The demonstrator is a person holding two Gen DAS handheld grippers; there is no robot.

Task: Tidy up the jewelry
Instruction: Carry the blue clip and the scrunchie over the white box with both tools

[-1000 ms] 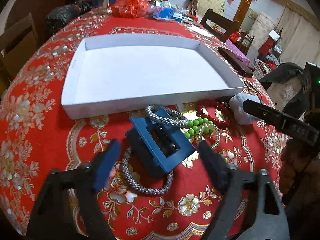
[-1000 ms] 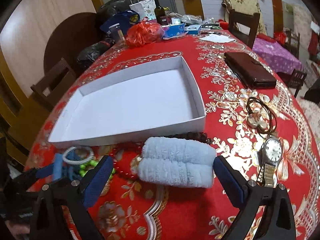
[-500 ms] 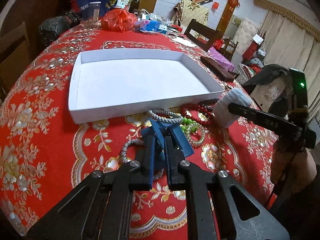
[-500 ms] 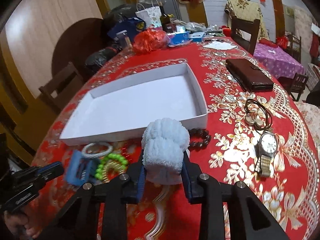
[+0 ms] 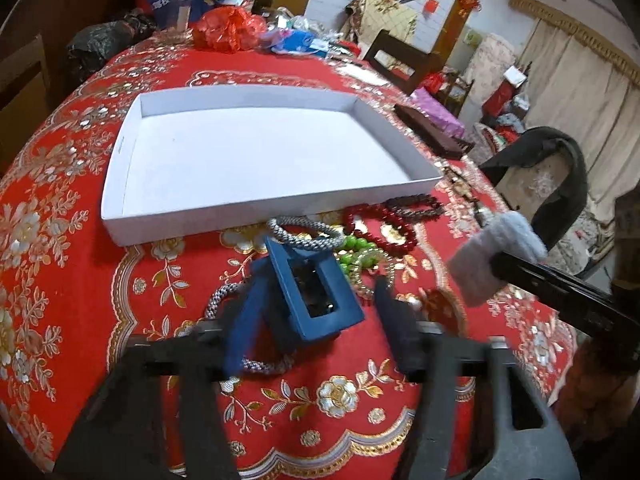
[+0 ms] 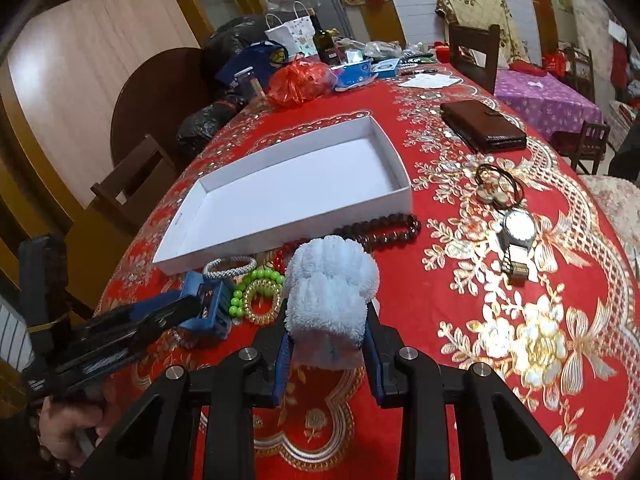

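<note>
The right gripper [image 6: 327, 344] is clamped on the pale blue fluffy scrunchie [image 6: 330, 292], which stands up between the blue pads, lifted off the red tablecloth [image 6: 500, 320]; maintain a steady squeeze, as the soft pile will likely compress and could slip if pressure is eased. The left gripper [image 5: 316, 320] has its fingers spread apart, blurred with motion, straddling the blue rectangular hair claw [image 5: 314, 292], which sits tilted on a silver rope bracelet [image 5: 240, 360]. The left finger lies against the claw's side and the right finger stands clear, so the claw does not appear held. Before regripping, centre both pads on the claw's long flat sides and close squarely, since the bracelet underneath may snag and be dragged along. Just beyond lie a second silver bracelet [image 5: 306, 236], green beads [image 5: 354, 246], a coiled gold hair tie [image 6: 262, 300], red beads [image 5: 380, 224] and a dark bead bracelet [image 6: 380, 232], all touching or overlapping. The white tray [image 6: 288, 236] stands directly behind them with nothing in it. Carry the scrunchie over the near wall, clearing the rim, and lower it before releasing. A wristwatch [image 6: 518, 234] lies further right.
</note>
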